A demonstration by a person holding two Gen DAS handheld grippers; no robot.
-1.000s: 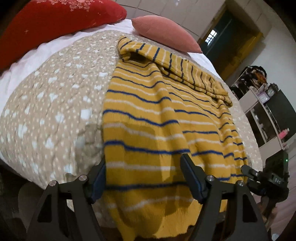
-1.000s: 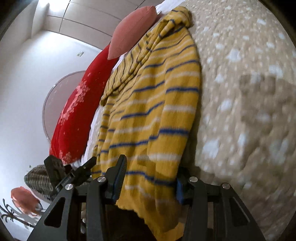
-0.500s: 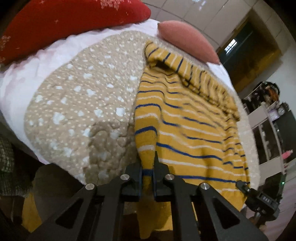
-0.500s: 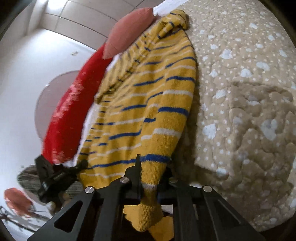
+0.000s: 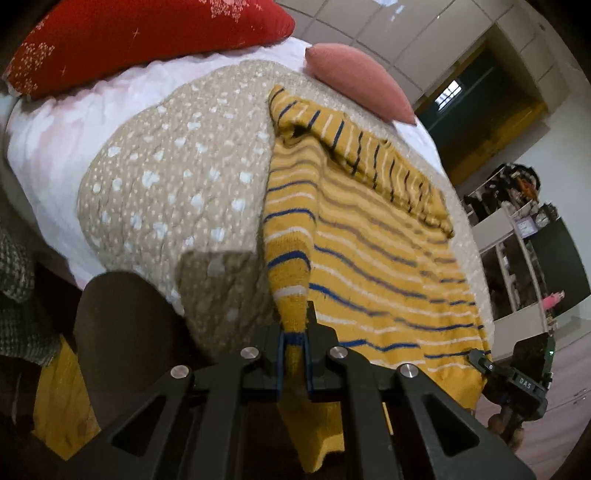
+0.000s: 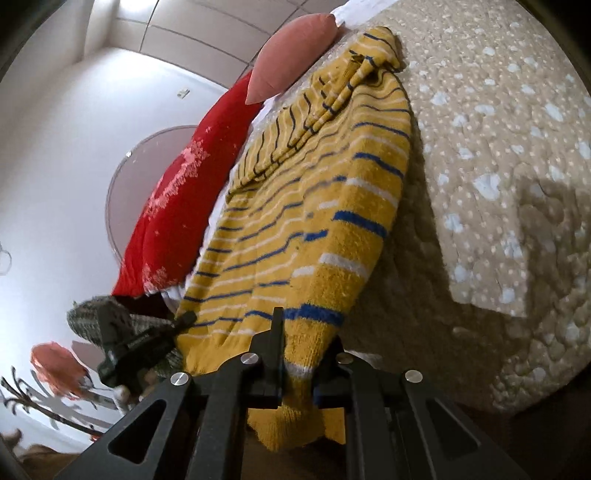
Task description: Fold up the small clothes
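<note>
In the left wrist view, our left hand-held gripper (image 5: pixel 294 347) is clamped on the near hem of the sweater (image 5: pixel 369 251), which lies on the bed's quilt (image 5: pixel 177 192). A red pillow (image 5: pixel 140 33) and a pink pillow (image 5: pixel 360 81) sit beyond.

In the right wrist view, our right hand-held gripper (image 6: pixel 301 363) pinches the sweater's (image 6: pixel 314 221) other near corner; the left hand-held gripper shows at the left.
</note>
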